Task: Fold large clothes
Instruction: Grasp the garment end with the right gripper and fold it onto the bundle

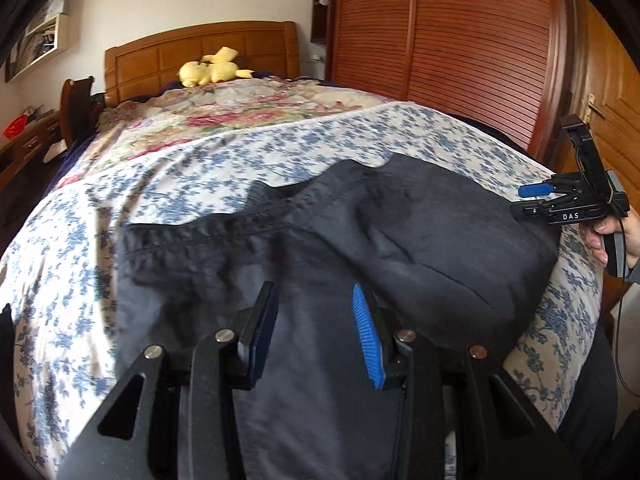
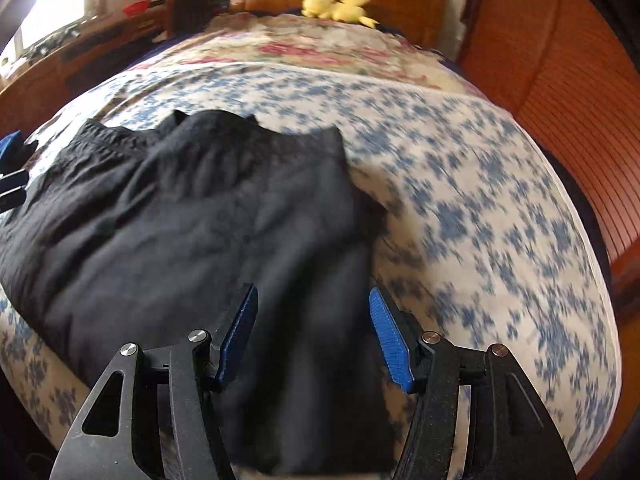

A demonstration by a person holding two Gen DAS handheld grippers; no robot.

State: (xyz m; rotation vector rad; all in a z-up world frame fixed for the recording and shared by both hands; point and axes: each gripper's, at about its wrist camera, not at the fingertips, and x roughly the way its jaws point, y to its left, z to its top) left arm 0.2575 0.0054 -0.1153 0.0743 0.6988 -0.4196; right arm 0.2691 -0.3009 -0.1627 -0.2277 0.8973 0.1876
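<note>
Before us, dark rumpled trousers (image 2: 192,240), long axis six-to-eleven o'clock; our left gripper (image 1: 316,336) and right gripper (image 2: 314,332) agape, empty.

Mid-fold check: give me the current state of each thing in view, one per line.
dark garment: lying partly folded on the bed, rumpled, not gripped.
left gripper: jaws apart above the garment, nothing pinched.
right gripper: jaws open, nothing between the pads.
bedspread: spread flat under the garment.
yellow plush toy: lying by the headboard.
wardrobe doors: closed.
</note>
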